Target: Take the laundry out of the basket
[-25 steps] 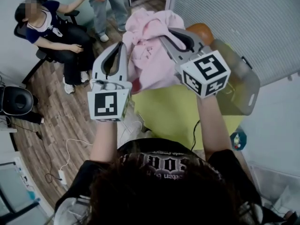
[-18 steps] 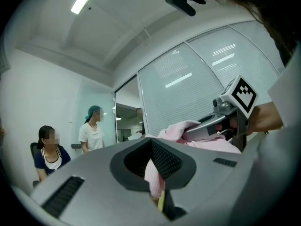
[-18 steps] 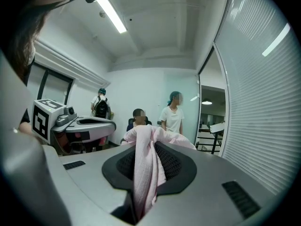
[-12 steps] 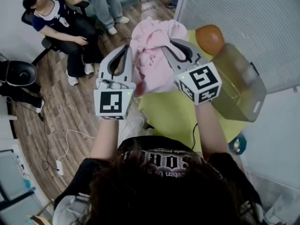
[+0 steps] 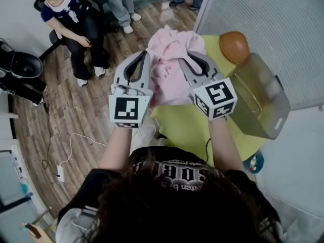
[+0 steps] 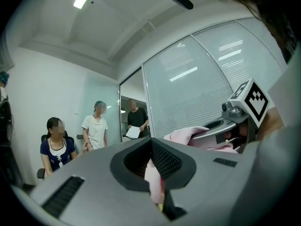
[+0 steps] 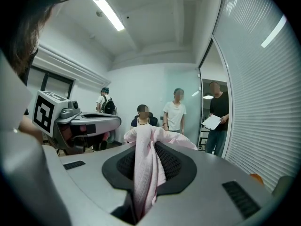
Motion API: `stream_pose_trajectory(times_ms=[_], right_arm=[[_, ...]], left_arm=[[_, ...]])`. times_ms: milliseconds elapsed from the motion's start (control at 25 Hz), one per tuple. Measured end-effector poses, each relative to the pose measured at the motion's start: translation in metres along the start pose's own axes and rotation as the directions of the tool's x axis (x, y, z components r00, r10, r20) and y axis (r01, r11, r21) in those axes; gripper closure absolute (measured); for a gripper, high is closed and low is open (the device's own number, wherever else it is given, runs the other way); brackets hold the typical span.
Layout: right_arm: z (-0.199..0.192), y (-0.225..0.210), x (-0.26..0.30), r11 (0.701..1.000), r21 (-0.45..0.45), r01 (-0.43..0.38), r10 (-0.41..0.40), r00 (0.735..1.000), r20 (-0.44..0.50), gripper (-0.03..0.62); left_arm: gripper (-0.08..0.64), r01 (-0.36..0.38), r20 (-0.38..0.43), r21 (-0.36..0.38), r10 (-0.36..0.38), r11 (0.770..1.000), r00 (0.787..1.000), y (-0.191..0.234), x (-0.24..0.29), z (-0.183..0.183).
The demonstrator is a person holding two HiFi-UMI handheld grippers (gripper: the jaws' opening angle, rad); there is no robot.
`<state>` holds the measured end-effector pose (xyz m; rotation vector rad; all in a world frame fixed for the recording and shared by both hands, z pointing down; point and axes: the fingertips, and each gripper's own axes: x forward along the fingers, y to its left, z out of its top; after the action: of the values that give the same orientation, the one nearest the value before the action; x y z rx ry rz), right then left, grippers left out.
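The left tool and right tool are each pinched shut on a fold of the pale pink knitted garment. They hold it raised between them, beside the translucent plastic basket on the yellow-green table, probably to lift it clear.

Crumpled pink garment hangs bunched in the air, pinched at either side by left gripper and right gripper; translucent amber basket sits lower right, apart from it.
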<state>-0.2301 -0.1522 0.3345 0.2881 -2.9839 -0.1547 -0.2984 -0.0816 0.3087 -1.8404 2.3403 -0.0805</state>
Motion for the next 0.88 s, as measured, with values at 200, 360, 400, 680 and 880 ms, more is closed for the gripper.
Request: stream_pose_trajectory(times_ms=[200,360,400,680,880], right_arm=[[-0.001,0.0,-0.001,0.999,0.035,-0.001,0.001,1.0,0.0,0.517],[-0.003,-0.001,0.0,0.998,0.058,0.007,-0.008,1.0,0.004,0.517],[-0.004,-0.001,0.0,0.998,0.062,0.009,-0.01,1.0,0.005,0.517],[-0.002,0.0,-0.001,0.998,0.064,0.021,-0.021,1.0,0.01,0.517],[-0.001,-0.001,-0.001,0.997,0.068,0.025,-0.025,1.0,0.0,0.517]], left_arm=[[0.561,-0.002,-0.003,-0.012,0.002,1.0,1.0,0.003,0.002,0.001],[0.561,0.005,-0.002,-0.016,-0.005,1.0,1.0,0.004,0.005,0.0],[0.561,0.007,-0.002,-0.016,-0.007,1.0,1.0,0.004,0.005,0.0],[0.561,0.02,0.003,-0.023,-0.02,1.0,1.0,0.005,0.008,0.003],[0.561,0.031,0.002,-0.027,-0.03,0.999,1.0,0.005,0.01,0.006]])
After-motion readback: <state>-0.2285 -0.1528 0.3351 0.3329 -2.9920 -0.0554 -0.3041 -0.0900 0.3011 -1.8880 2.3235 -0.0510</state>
